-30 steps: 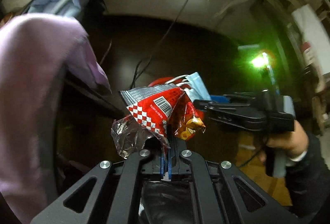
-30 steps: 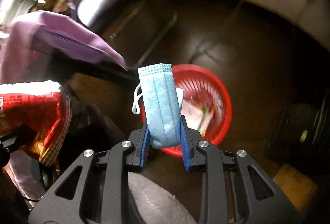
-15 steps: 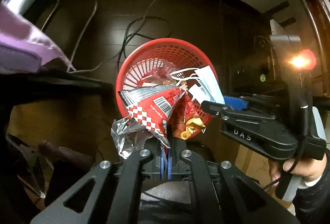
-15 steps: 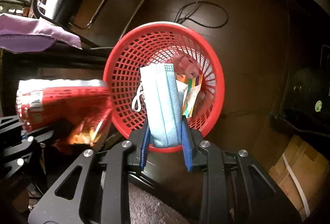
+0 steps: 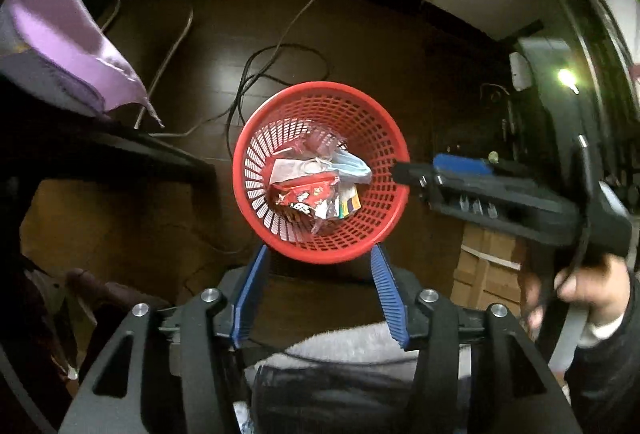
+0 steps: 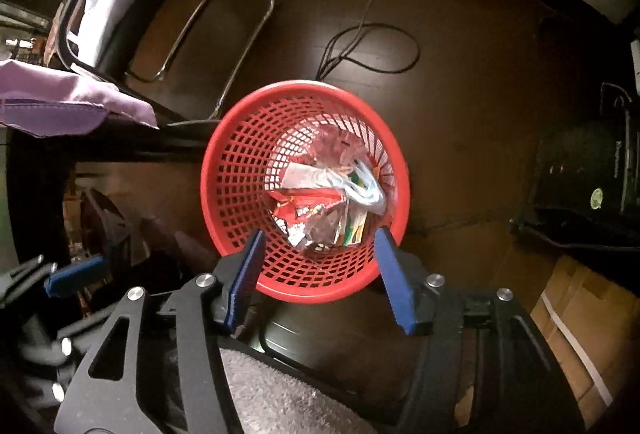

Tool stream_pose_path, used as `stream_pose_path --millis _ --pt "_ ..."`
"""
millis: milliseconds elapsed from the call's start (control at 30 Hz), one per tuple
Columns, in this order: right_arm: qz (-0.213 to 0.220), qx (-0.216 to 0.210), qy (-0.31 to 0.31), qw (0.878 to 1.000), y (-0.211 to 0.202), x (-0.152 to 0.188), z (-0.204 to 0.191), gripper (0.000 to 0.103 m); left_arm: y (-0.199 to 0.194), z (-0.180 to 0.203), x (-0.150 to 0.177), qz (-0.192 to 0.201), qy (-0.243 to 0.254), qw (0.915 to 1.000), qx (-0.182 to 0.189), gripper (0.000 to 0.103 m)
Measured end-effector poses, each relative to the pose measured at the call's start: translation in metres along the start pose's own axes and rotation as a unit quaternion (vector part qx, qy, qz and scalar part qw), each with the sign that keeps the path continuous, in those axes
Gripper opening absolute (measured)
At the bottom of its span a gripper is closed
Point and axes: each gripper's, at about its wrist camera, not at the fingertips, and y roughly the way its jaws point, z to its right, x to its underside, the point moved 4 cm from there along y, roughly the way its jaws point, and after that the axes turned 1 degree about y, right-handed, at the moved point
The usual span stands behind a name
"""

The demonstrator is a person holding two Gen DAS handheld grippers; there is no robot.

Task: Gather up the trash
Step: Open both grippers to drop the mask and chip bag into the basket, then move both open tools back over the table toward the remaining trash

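The red mesh basket (image 5: 320,170) stands on the dark floor (image 5: 360,46), directly beneath both claws. A moment ago each claw pinched a piece of rubbish over the rim; now both have let go. The left claw (image 5: 318,300) is spread wide with nothing between its blue pads, and the right claw (image 6: 320,280) is likewise spread and bare. The red snack wrapper (image 5: 308,192), released by the left claw, lies in the bottom of the basket on top of older scraps. The blue face mask (image 5: 352,164), released by the right claw, rests just beside the wrapper, against the basket's inner wall. Judgement: this pair of items is disposed of, and both claws are free to fetch further rubbish, none of which is in view here
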Motion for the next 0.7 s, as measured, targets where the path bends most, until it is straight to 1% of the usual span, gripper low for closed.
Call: stream_pose_path --millis 100,200,300,400,467,533,633,700 --pt "0.013 0.005 -0.003 1.000 -0.013 -0.004 -0.007 0.061 -0.022 0.007 0.010 0.024 0.007 0.9997 0.000 0.052" --pt "0.024 0.009 0.002 1.000 -0.028 -0.009 -0.015 0.063 -0.046 0.011 0.017 0.061 0.012 0.9981 0.003 0.052" --pt "0.028 -0.006 0.001 1.000 -0.046 -0.011 -0.031 0.063 -0.060 0.008 0.019 0.095 0.010 0.9953 -0.014 0.053" --pt "0.066 0.001 -0.026 0.997 -0.072 -0.012 -0.054 0.063 -0.077 0.002 0.026 0.116 -0.010 0.9931 -0.015 0.053" --pt "0.090 0.005 -0.042 0.995 -0.089 -0.013 -0.068 0.065 -0.095 -0.003 0.033 0.141 -0.021 0.9897 -0.011 0.053" --pt "0.110 -0.005 -0.051 0.993 -0.107 -0.013 -0.084 0.067 -0.112 -0.007 0.039 0.161 -0.028 0.9866 -0.007 0.053" --pt "0.136 -0.021 -0.070 0.988 -0.132 -0.013 -0.111 0.068 -0.146 -0.017 0.053 0.203 -0.036 0.9781 -0.027 0.053" --pt "0.152 -0.030 -0.092 0.984 -0.146 -0.010 -0.133 0.068 -0.171 -0.027 0.064 0.227 -0.057 0.9717 -0.026 0.053"
